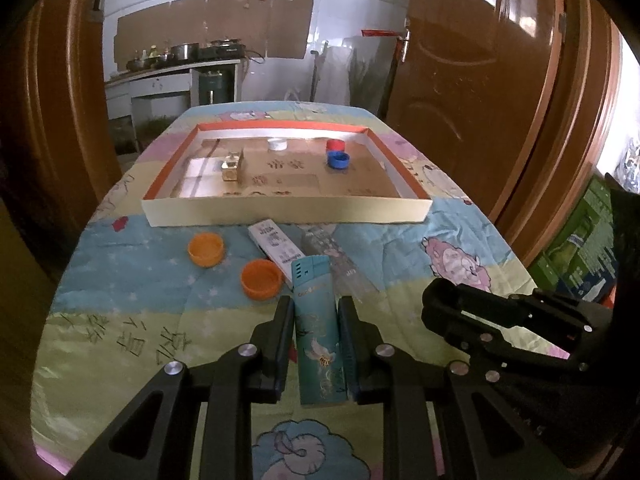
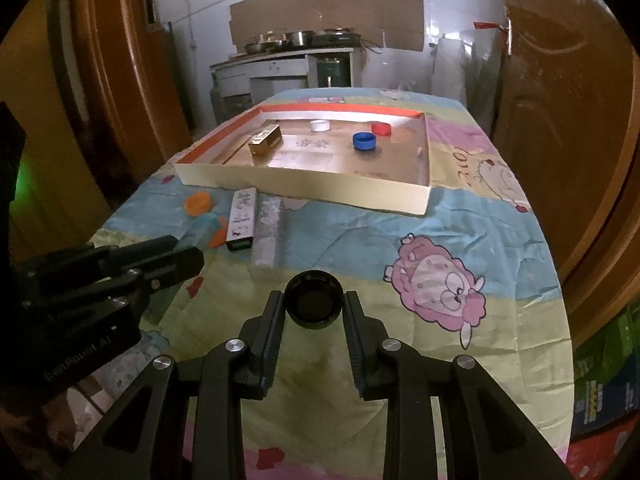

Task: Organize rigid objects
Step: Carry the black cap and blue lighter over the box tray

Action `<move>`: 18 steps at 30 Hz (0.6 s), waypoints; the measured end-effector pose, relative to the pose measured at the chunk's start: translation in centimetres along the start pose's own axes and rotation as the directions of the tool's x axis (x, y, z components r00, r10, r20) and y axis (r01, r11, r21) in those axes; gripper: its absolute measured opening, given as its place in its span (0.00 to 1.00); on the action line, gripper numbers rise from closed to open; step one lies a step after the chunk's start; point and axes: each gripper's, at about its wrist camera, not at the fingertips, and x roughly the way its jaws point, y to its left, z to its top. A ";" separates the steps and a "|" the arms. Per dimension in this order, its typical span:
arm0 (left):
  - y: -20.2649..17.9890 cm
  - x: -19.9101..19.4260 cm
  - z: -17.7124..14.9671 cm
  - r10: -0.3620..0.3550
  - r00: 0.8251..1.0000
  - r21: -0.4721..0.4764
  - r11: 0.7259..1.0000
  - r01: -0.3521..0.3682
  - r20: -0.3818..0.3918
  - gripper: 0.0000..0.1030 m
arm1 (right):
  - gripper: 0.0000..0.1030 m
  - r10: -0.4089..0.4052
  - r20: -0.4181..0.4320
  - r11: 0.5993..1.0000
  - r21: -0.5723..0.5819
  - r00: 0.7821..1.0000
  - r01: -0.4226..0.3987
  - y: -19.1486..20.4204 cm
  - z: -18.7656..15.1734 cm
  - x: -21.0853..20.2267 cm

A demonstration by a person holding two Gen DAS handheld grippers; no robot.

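While both tools are loaded, the step in hand is, by my reading, carrying their items forward into the shallow cardboard tray with the orange inner rim (image 1: 280, 210). The left tool (image 1: 316, 316) has its jaws closed against the long sides of a teal rectangular lighter-shaped case (image 1: 318, 332), which lies lengthwise between them. The right tool (image 2: 313, 308) has its jaws drawn in on a round black bottle cap (image 2: 314, 306), open side up, gripped only near the fingertips.

Already in the tray are a white cap (image 1: 277, 144), a red cap (image 1: 335, 145), a blue cap (image 1: 338, 159) and a small gold box (image 1: 233, 166). Lying on the cartoon-printed quilt over the desk (image 1: 120, 280), in front of the tray, are two orange caps (image 1: 206, 249) (image 1: 261, 279), a white printed box (image 1: 276, 246) and a clear plastic piece (image 1: 340, 264).

To do this well, lift each item high enough to clear the tray's near wall before moving forward. The black cap's shallow hold could slip, so keep that tool level and move gently. Set the cap near the other caps and the teal case near the gold box, lowering to the floor before releasing.
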 end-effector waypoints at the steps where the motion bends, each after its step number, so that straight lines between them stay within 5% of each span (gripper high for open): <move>1: 0.2 -0.1 0.2 0.003 1.000 -0.002 1.000 -0.003 0.003 0.22 | 0.29 0.000 0.000 1.000 -0.002 1.000 0.000 0.1 0.1 0.1; 18: 3.2 -0.1 3.8 0.043 0.998 -0.044 0.998 -0.042 0.037 0.22 | 0.29 0.010 0.020 0.998 -0.064 1.000 -0.008 1.9 4.1 1.3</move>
